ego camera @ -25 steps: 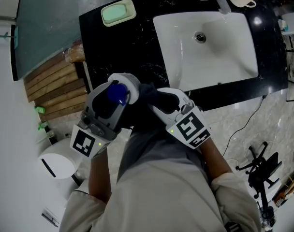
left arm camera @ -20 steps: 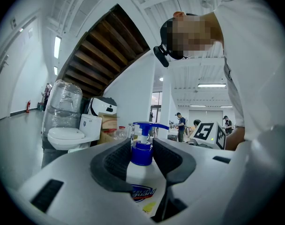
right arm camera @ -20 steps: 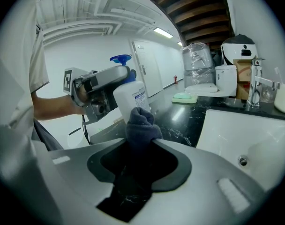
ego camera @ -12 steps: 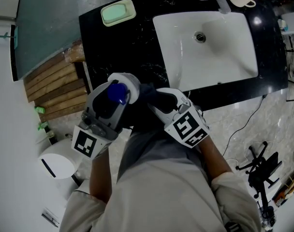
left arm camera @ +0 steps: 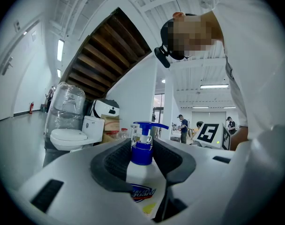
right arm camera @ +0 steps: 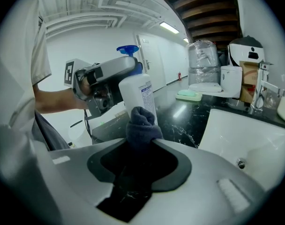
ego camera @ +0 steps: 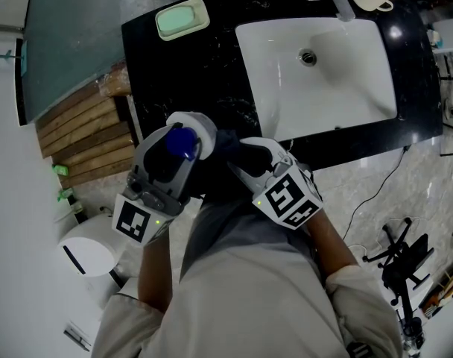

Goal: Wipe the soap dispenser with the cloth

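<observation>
At the front edge of the black countertop [ego camera: 174,66], beside the white sink [ego camera: 346,88], both grippers are held up close to the person's body.

Left gripper [ego camera: 183,136]: jaws clamped on the body of the soap dispenser [right arm camera: 138,95], a white bottle with a blue pump, roughly upright and clear of the counter.

Right gripper [right arm camera: 141,142]: jaws clamped on a bunched dark cloth [right arm camera: 142,121], whose protruding fold touches the bottle's lower side.

Assessment: the wiping step is in hand, with contact on one face only. The next move calls for stroking the cloth up along the bottle wall under light pressure. The left grip must hold firm so the bottle does not twist. Other faces and the pump are judged outstanding.
</observation>
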